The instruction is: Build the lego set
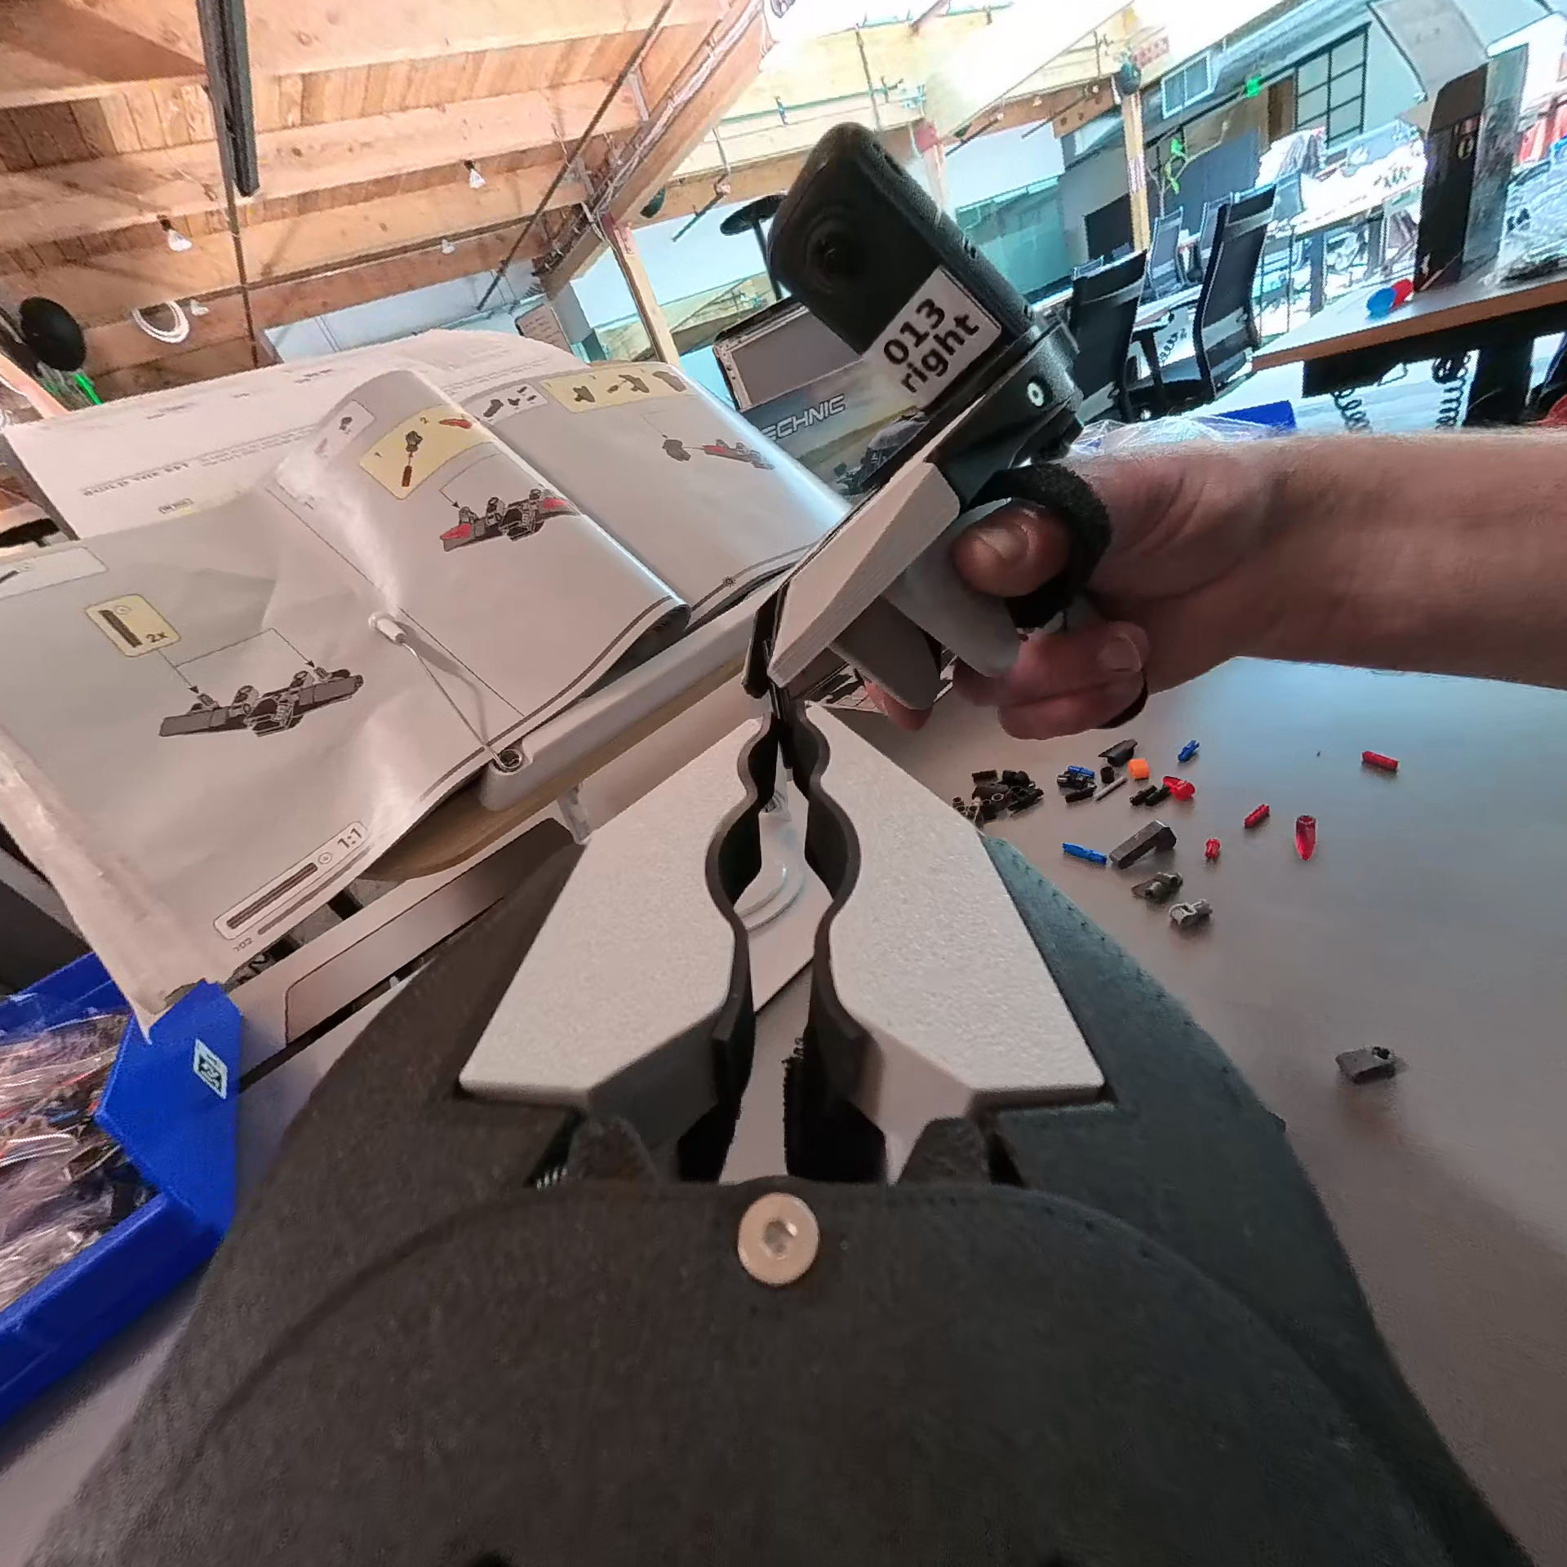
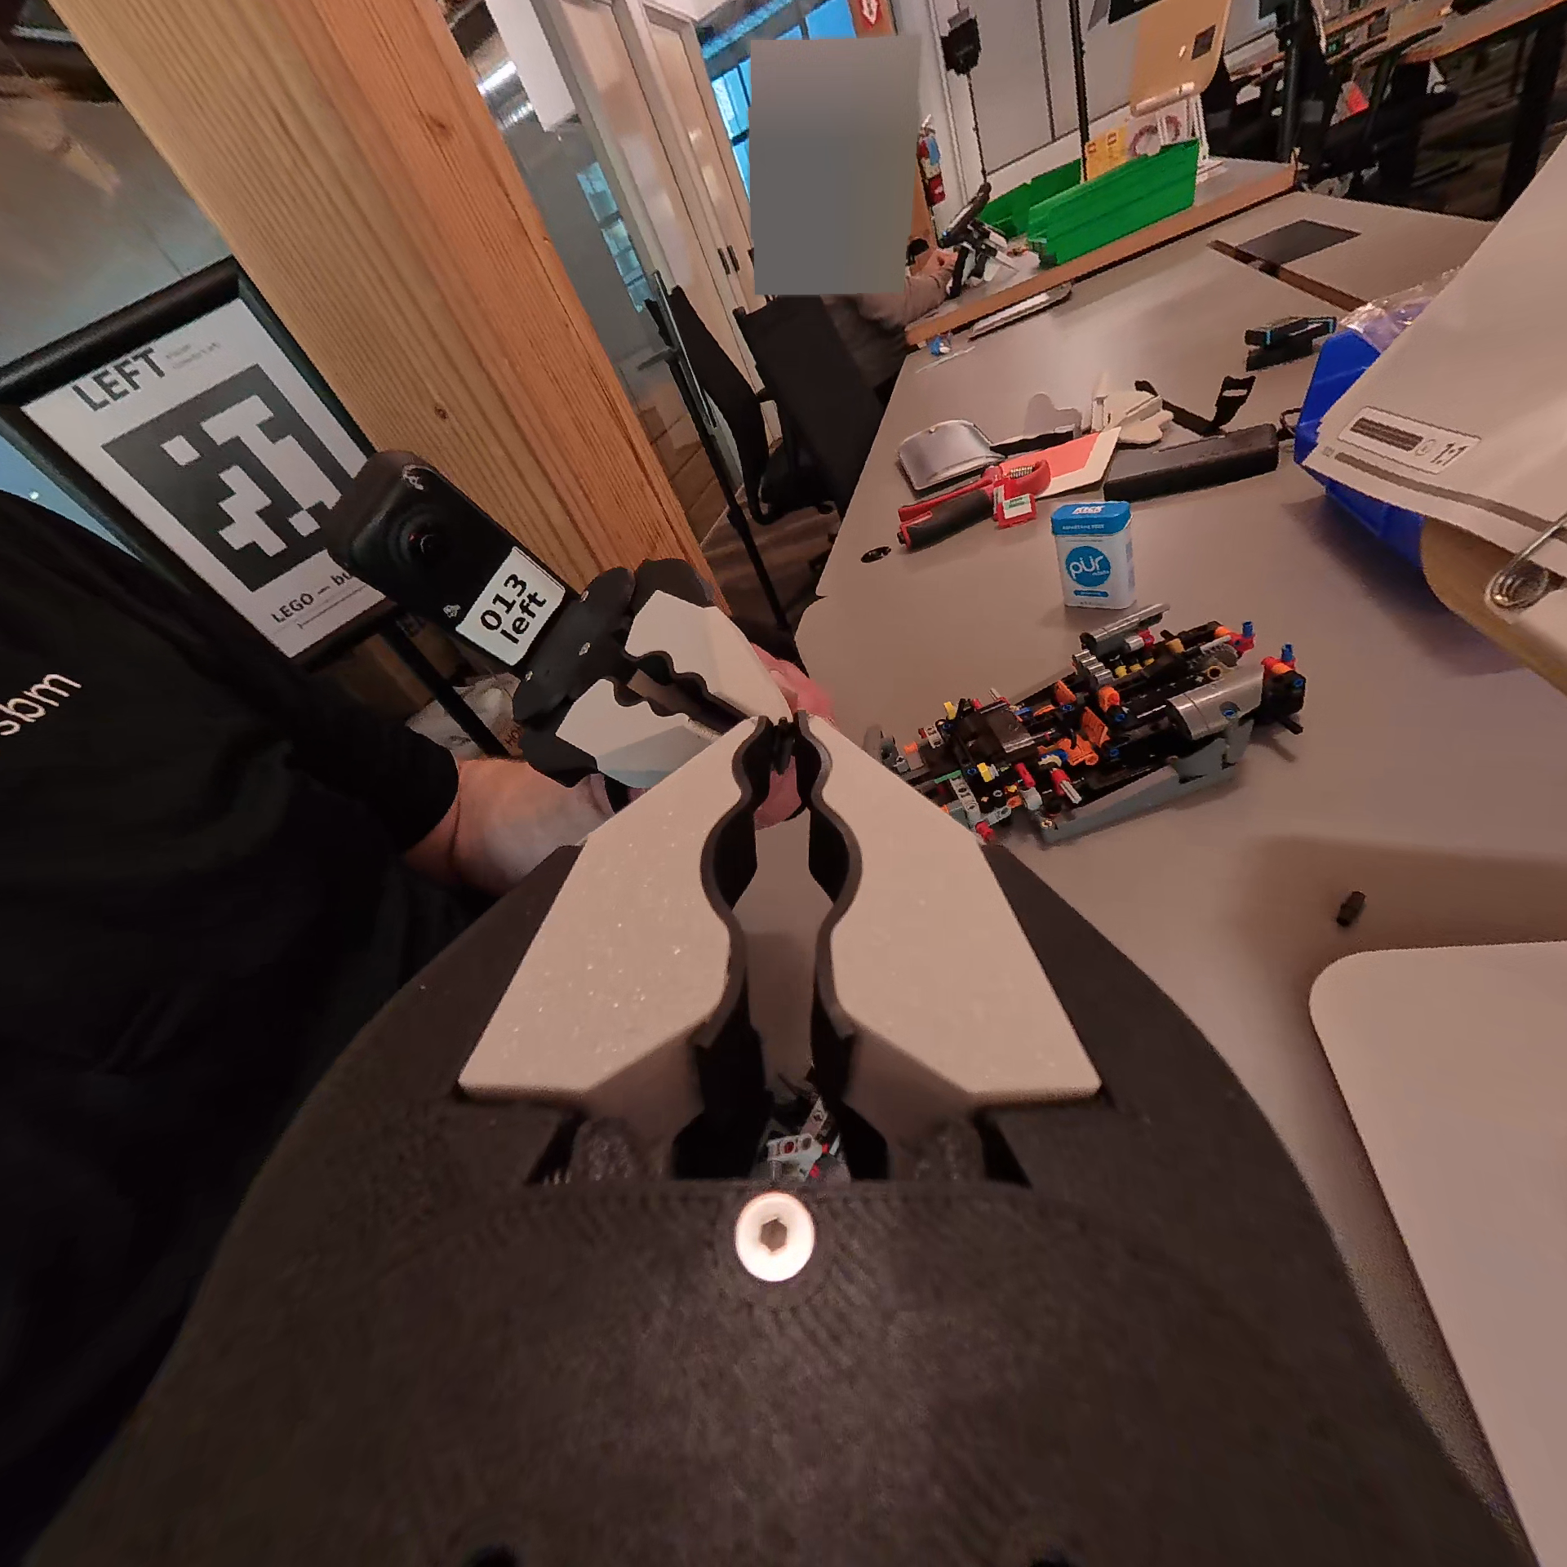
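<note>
My left gripper (image 1: pixel 782 736) is shut, and a thin small black Lego piece (image 1: pixel 777 708) sticks out of its tips. My right gripper (image 1: pixel 766 681) comes down from the upper right, held by a hand, and meets the same piece tip to tip. In the right wrist view my right gripper (image 2: pixel 785 734) is shut on the small black piece (image 2: pixel 778 746), and the left gripper (image 2: pixel 776 708) reaches in from the upper left. Both are held in the air above the grey table (image 1: pixel 1272 975). The partly built Lego model (image 2: pixel 1102 738) lies on the table to the right.
An open instruction booklet (image 1: pixel 339 551) rests on a stand at the left. Several loose small pieces (image 1: pixel 1145 805) lie on the table at the right, and one dark piece (image 1: pixel 1365 1064) lies apart. A blue bin (image 1: pixel 170 1187) stands at the lower left. A white-and-blue container (image 2: pixel 1094 555) and a red-handled tool (image 2: pixel 958 509) lie beyond the model. Only a small space, under 4 cm, lies between the two pairs of fingers. The partly built Lego model (image 2: pixel 1102 738) is about 25 centimetres from both grippers' fingertips.
</note>
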